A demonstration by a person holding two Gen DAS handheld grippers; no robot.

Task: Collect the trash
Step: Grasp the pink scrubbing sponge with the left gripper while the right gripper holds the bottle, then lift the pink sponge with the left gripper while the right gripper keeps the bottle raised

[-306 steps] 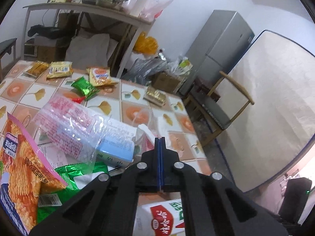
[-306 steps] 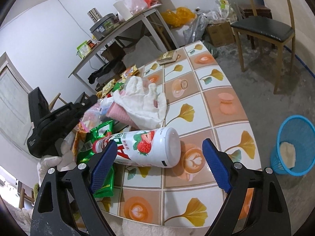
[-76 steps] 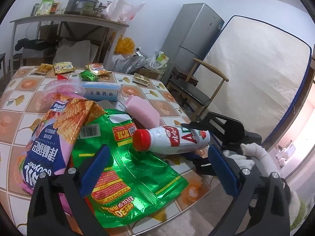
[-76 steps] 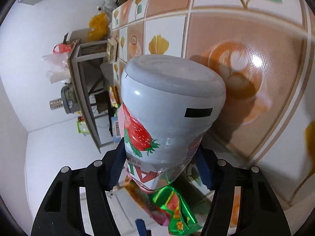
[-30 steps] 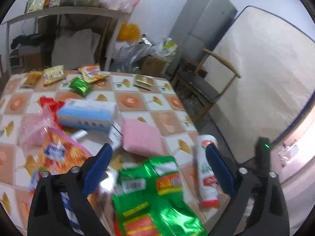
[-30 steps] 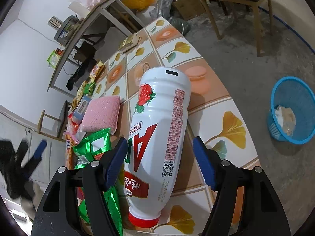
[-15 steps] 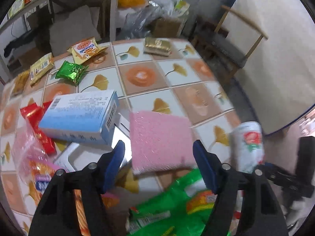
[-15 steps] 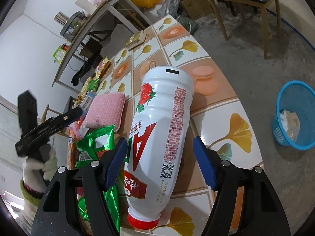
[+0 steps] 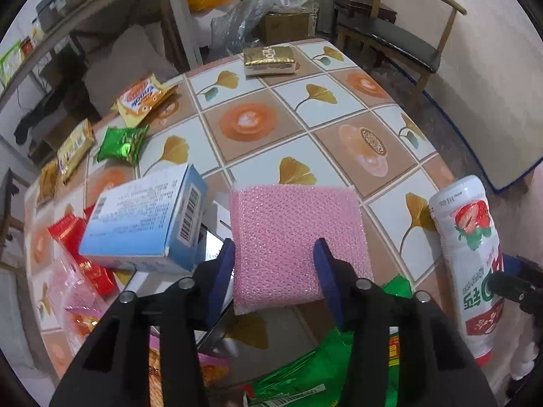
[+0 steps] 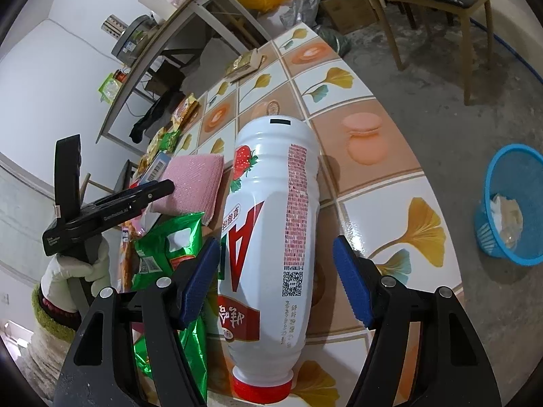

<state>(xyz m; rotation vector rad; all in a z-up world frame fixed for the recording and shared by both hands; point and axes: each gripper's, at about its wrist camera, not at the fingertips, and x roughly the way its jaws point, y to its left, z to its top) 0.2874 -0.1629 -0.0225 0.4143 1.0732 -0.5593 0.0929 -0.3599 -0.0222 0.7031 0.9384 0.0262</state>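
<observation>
You are working over a table (image 9: 305,125) covered in a tiled cloth of ginkgo leaves and coffee cups, littered with snack wrappers, a blue carton (image 9: 142,224) and a gold packet (image 9: 269,59) at the far edge. Behind it stands a metal shelf (image 10: 190,13) piled with bags, a wooden chair (image 9: 407,34) sits on the bare concrete floor, and a blue waste basket (image 10: 512,203) with some paper in it stands on the floor off the table's corner. Your left gripper (image 9: 275,271) points steeply down at the pink sponge (image 9: 292,237); its jaws are closing with the sponge between them, the pads right at its sides. Your right gripper (image 10: 275,278) tilts down over the table edge, jaws clamped on the white strawberry drink bottle (image 10: 271,230), cap toward you. Your gloved left hand (image 10: 74,278) shows in the right wrist view, wrapped around its gripper's handle.
</observation>
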